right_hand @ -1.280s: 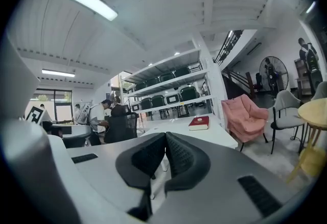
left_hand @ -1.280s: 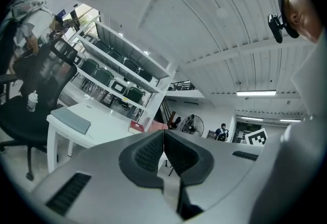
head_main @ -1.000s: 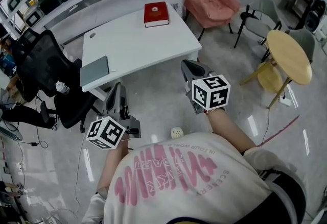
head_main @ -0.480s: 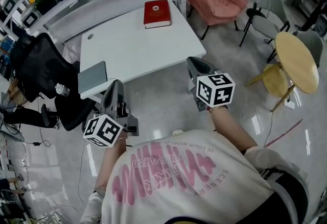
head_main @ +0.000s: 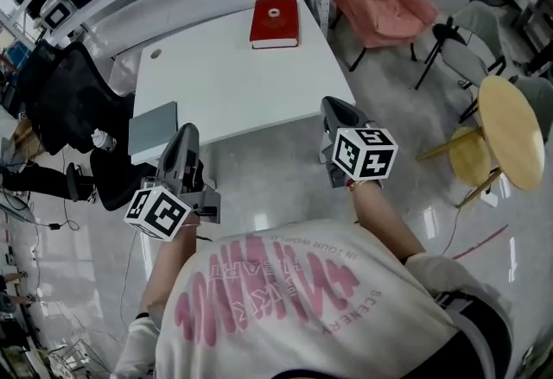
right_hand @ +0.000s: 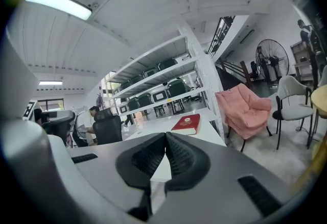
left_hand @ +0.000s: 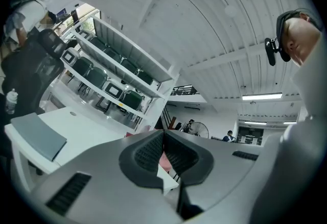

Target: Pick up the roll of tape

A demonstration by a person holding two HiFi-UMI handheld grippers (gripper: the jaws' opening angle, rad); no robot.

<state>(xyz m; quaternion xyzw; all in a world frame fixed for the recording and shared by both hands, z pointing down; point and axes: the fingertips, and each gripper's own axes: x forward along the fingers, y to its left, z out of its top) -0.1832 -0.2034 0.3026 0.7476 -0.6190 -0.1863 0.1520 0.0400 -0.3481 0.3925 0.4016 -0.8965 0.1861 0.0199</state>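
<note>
Seen along its own jaws, the left gripper (left_hand: 163, 136) has its ribbed black pads clenched together with nothing between them. The right gripper (right_hand: 166, 139) is closed the same way, also empty. The left gripper view looks past the jaws to a flat grey rectangular pad (left_hand: 38, 136) on the near corner of the white rectangular table (left_hand: 92, 123). The right gripper view alone catches the red hardcover book (right_hand: 186, 123) at the table's far end, with a pink upholstered armchair (right_hand: 245, 110) beyond it.

Only the head view gives the layout: both grippers hang short of the table's near edge, one towards each near corner. There the small whitish roll of tape (head_main: 274, 12) lies flat as a ring on the book's cover, well apart from both grippers.

Compared with a second ago, the table's near edge sits closer to both grippers, and the left one now reaches the grey pad's near edge in the head view. The tape has stayed on the book.
</note>
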